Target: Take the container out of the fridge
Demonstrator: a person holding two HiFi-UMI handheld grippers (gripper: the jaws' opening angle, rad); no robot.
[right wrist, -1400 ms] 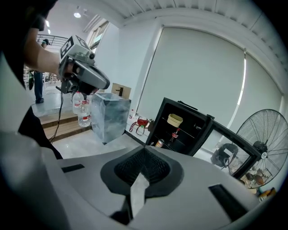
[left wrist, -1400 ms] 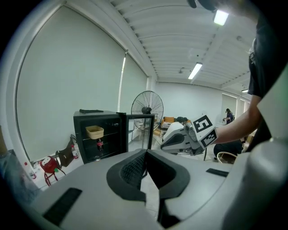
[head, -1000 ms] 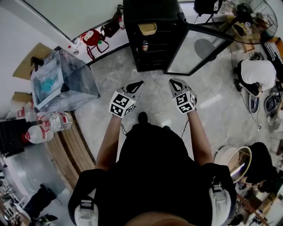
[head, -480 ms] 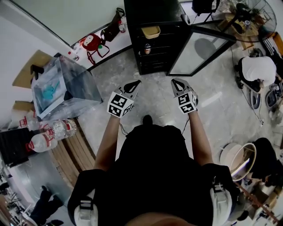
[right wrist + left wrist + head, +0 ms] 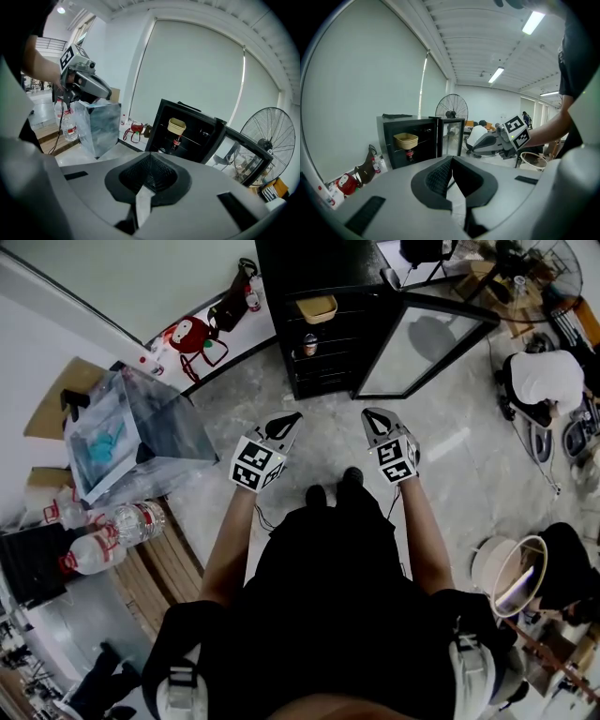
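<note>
Straight ahead across glossy grey floor (image 5: 319, 442), the black fridge (image 5: 328, 362) stands with its glass door (image 5: 417, 343) swung open. The tan tub-shaped container (image 5: 316, 307) sits on its top shelf, above 1 dark bottle (image 5: 308, 341). The left claw (image 5: 287, 420) and right claw (image 5: 373, 416) are closed and empty.

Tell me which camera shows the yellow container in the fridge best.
The left gripper view: the container appears side-on, unobstructed and largest there, inside the open fridge. The right gripper view shows it smaller and farther off; the head view sees it only from steeply above.
</note>
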